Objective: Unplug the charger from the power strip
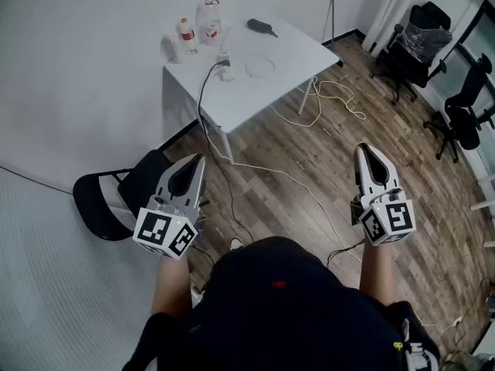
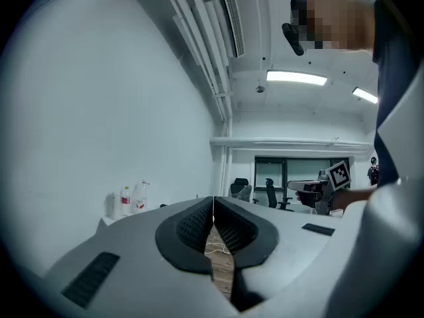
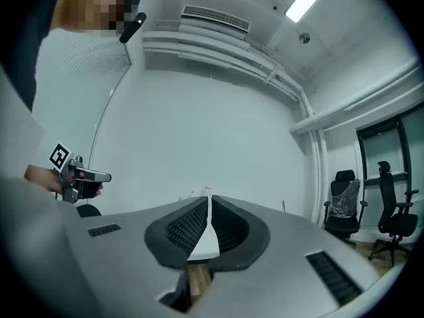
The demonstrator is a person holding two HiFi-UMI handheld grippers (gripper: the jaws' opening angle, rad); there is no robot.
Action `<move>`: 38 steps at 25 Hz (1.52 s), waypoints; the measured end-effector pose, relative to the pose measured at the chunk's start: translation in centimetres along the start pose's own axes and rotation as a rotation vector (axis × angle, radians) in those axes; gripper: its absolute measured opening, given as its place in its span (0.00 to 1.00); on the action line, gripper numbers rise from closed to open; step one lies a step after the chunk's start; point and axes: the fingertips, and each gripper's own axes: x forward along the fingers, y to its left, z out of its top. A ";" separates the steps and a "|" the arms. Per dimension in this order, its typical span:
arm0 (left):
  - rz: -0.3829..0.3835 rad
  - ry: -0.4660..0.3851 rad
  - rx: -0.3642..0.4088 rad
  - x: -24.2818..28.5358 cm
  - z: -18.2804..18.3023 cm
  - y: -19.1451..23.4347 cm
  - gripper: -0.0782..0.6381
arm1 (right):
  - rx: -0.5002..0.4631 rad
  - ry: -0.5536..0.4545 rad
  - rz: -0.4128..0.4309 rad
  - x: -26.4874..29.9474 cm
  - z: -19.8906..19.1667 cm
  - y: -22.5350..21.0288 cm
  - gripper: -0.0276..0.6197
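Looking down in the head view, I see the charger [image 1: 225,69] on the white table [image 1: 267,99], well ahead of the left gripper [image 1: 198,161] and ahead-left of the right gripper [image 1: 363,151]. Cable-strewn wood floor [image 1: 309,153] lies between. In the left gripper view, the jaws are pressed together on nothing. The right gripper view shows the same, with the table edge beyond its tips.

Clad in a dark navy top [image 1: 271,323] with a small red mark [image 1: 278,284]. Light grey left gripper [image 1: 198,161] and right gripper [image 1: 363,150], black ribbed pads [image 2: 192,227], black-and-white marker cubes [image 1: 165,233] (one each).
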 end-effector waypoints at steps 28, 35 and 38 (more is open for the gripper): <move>-0.048 0.033 -0.025 -1.4 -1.3 5.9 0.14 | 0.069 0.018 0.096 6.0 -2.7 7.8 0.10; -0.085 0.074 -0.034 -2.4 -3.0 10.7 0.14 | 0.075 0.036 0.059 8.8 -3.7 11.5 0.10; -0.093 0.075 -0.047 -2.5 -3.4 12.0 0.14 | 0.075 0.060 0.049 9.4 -4.3 12.5 0.10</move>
